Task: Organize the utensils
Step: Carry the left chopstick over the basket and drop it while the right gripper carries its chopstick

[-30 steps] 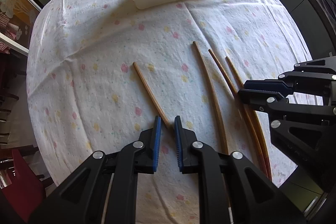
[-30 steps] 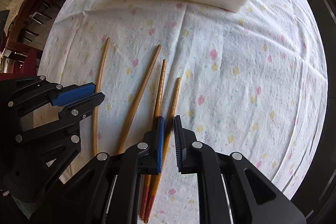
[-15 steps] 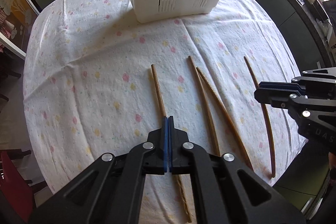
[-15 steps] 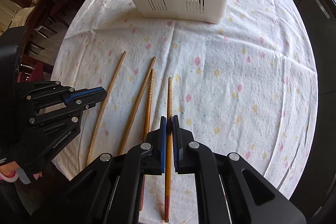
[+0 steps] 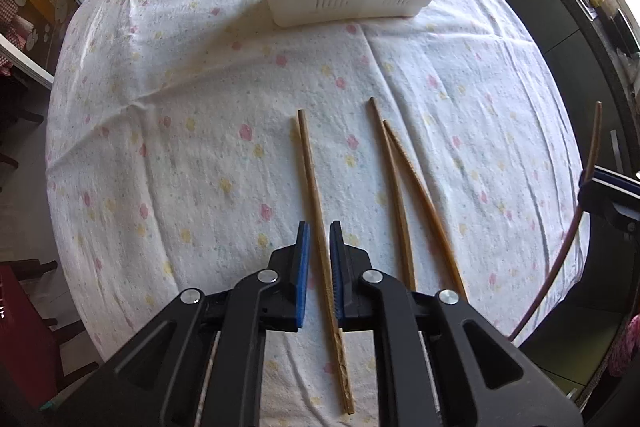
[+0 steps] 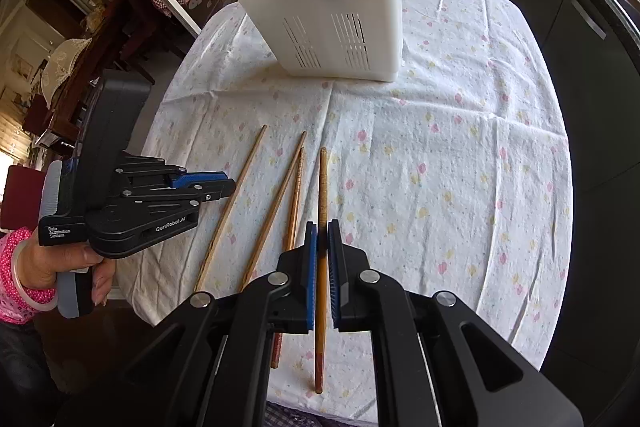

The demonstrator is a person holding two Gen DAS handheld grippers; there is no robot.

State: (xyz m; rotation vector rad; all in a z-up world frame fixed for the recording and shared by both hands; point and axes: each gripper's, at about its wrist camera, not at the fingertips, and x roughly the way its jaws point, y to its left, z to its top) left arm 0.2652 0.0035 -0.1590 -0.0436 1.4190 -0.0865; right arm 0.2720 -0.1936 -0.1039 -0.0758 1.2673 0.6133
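My right gripper (image 6: 322, 227) is shut on a wooden chopstick (image 6: 322, 183) and holds it lifted above the table; it also shows at the right edge of the left wrist view (image 5: 591, 163). My left gripper (image 5: 319, 229) is open, its jaws apart on either side of another chopstick (image 5: 310, 171) that lies on the cloth. Two more chopsticks (image 5: 396, 183) lie touching to its right. The white slotted utensil basket (image 6: 332, 11) stands at the far side, with forks and sticks inside. The left gripper shows in the right wrist view (image 6: 224, 185).
The round table (image 5: 160, 147) has a white flowered cloth. Dark cabinets stand behind and to the right. A red chair (image 5: 20, 327) is at the left. The hand with a pink sleeve (image 6: 24, 267) holds the left gripper.
My right gripper has lifted its chopstick higher off the table. My left gripper, shut half a second ago, has opened and its chopstick lies on the cloth.
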